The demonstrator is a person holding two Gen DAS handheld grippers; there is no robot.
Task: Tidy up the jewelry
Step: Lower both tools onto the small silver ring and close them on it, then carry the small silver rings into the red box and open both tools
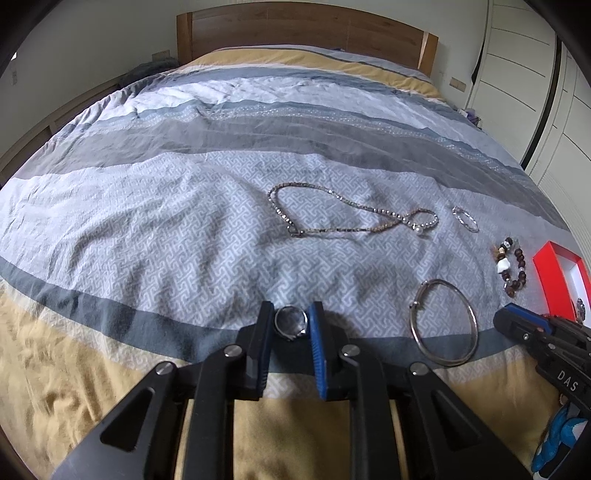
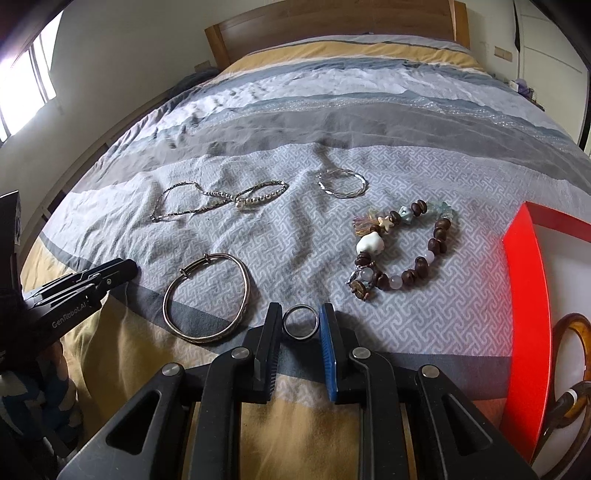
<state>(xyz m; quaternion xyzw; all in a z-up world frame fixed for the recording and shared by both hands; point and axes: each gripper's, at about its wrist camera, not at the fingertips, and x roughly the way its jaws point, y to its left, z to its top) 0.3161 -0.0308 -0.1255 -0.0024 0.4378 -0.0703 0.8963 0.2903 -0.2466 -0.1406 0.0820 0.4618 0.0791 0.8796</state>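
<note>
Here, nearest in the left wrist view, a small dark ring (image 1: 291, 322) is pinched between the pads of the left gripper (image 1: 291, 325), whose jaws are closed on it over the grey band of the striped bedspread (image 1: 184, 192). In the right wrist view a plain silver ring (image 2: 301, 321) is clamped likewise in the right gripper (image 2: 301, 325), its jaws drawn in against the band on both sides.

Just beside the right gripper, on its left, a large metal bangle (image 2: 208, 297) is laid flat on the cover, partly across the dark stripe. To its right a red box (image 2: 524, 332) with a white lining is seen at the edge of the bed, and an amber bangle (image 2: 569, 332) is kept inside it.

Further out, a wooden bead bracelet (image 2: 406, 247) with a white charm and a tassel is spread on the patterned cloth, near the box. Beyond it a twisted silver bangle (image 2: 341, 183) is placed, and well to the left of that a beaded chain necklace (image 2: 218, 199) is looped loosely.

At the far end the wooden headboard (image 1: 306, 29) is seen against the wall.
</note>
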